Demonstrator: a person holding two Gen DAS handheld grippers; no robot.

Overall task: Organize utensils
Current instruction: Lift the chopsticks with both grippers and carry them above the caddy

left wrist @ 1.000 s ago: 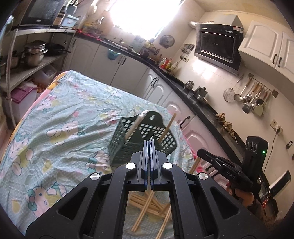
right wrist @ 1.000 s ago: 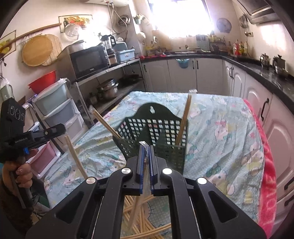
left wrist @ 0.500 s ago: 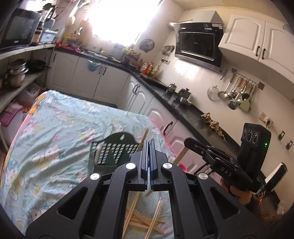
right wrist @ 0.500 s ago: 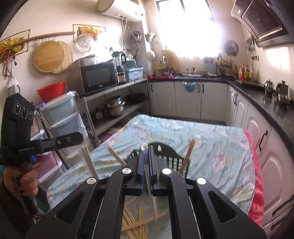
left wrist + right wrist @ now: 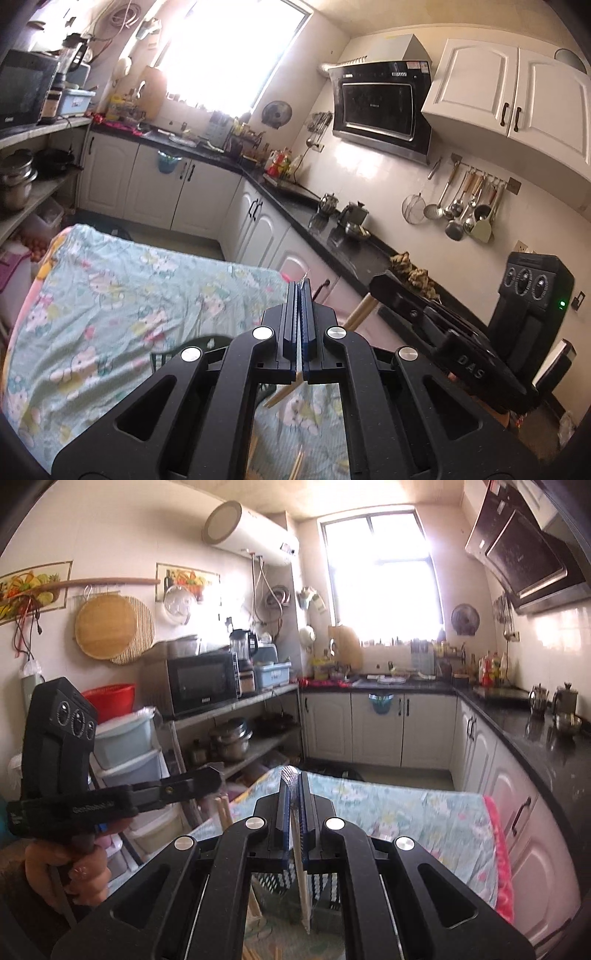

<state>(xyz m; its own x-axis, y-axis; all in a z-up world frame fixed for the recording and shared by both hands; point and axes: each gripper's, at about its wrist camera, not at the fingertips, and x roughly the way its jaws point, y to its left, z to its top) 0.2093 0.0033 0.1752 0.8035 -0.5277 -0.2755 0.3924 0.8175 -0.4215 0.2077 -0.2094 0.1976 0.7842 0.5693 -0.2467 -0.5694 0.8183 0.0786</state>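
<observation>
Left wrist view shows the left gripper [image 5: 300, 295] raised above a table covered with a pale green cartoon-print cloth [image 5: 110, 295]. Its two black fingers with blue pads are pressed together on a thin wooden chopstick [image 5: 284, 393], whose lower end slants out beneath them toward the cloth. Below and behind the fingers, near the table's near edge, a dark green plastic lattice basket [image 5: 173, 356] is partly hidden by the gripper body. More loose wooden chopsticks [image 5: 297, 467] lie on the cloth at the very bottom of this view.

To the right, off the table's right edge, the right gripper [image 5: 384, 286] is held by the person's hand; a second wooden chopstick [image 5: 360, 310] sticks out from under its tip.

From the right wrist view, the right gripper [image 5: 294, 779] has its fingers closed on that pale wooden chopstick [image 5: 301, 878], which hangs nearly straight down. Its lower end reaches in front of the green basket [image 5: 325, 886], though whether it is inside I cannot tell. At the left of this view, beyond the table's left edge, the left gripper [image 5: 207, 781] carries its own chopstick [image 5: 224, 810], which points downward.
</observation>
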